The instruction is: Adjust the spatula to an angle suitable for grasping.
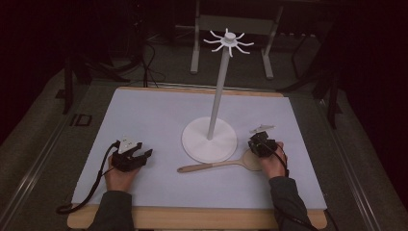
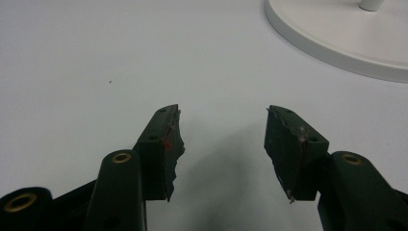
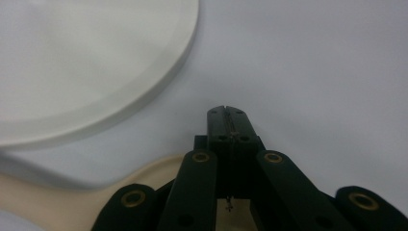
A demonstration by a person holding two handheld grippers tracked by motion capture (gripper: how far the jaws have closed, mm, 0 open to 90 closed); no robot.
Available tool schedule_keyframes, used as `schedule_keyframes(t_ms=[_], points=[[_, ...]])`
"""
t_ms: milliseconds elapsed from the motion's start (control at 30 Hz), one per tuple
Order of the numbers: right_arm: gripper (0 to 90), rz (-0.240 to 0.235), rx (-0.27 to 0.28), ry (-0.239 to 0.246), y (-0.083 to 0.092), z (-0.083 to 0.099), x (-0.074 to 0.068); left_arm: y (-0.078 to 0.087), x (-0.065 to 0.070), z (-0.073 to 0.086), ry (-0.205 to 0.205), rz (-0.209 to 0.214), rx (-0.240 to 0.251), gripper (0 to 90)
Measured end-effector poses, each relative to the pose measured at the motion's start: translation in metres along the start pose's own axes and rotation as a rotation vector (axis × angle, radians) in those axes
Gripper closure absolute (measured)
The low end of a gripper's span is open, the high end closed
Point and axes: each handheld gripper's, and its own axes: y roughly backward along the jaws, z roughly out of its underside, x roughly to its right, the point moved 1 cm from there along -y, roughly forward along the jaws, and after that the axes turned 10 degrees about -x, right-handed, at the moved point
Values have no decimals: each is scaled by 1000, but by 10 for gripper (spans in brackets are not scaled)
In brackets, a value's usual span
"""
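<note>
The tabletop [image 1: 144,115] was covered by a white sheet, with a strip of wood exposed along the near edge. A white stand [image 1: 210,139] was positioned at the centre of the tabletop; a thin upright pole rose from its round base and was topped by a ring of short radial hooks [image 1: 229,41]. A wooden spoon [image 1: 221,165] was laid flat just in front of the base, with its handle directed to the left and its bowl to the right, next to the base rim. The left gripper [image 1: 146,156] was held low over the sheet, well apart from the spoon and to the left of the stand; in the left gripper view its jaws were spread wide, with only bare sheet between them and the base rim [image 2: 337,48] visible farther off. The right gripper [image 1: 259,142] was held directly above the spoon bowl; in the right gripper view its jaws were pressed together, with nothing pinched between them, the pale spoon bowl [image 3: 144,178] lay beneath them, and the base rim [image 3: 159,91] lay just beside them. Whether the right gripper touched the spoon could not be determined.
</note>
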Motion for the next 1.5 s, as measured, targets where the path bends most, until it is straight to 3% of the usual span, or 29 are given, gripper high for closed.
schedule_keyframes(t_ms=[267, 533, 833, 1200, 1500], points=[[900, -8, 12, -11, 9, 17, 0, 0, 0, 0, 0, 0, 0, 469], [890, 8, 97, 11, 34, 34, -2, 0, 0, 0, 1, 0, 0, 469], [900, 32, 64, 3, 45, 70, -3, 0, 0, 0, 0, -1, 0, 468], [900, 26, 31, 12, 39, 85, -4, 0, 0, 0, 0, -2, 0, 466], [900, 14, 26, 34, 49, 93, -14, 0, 0, 0, 0, -2, -1, 465]])
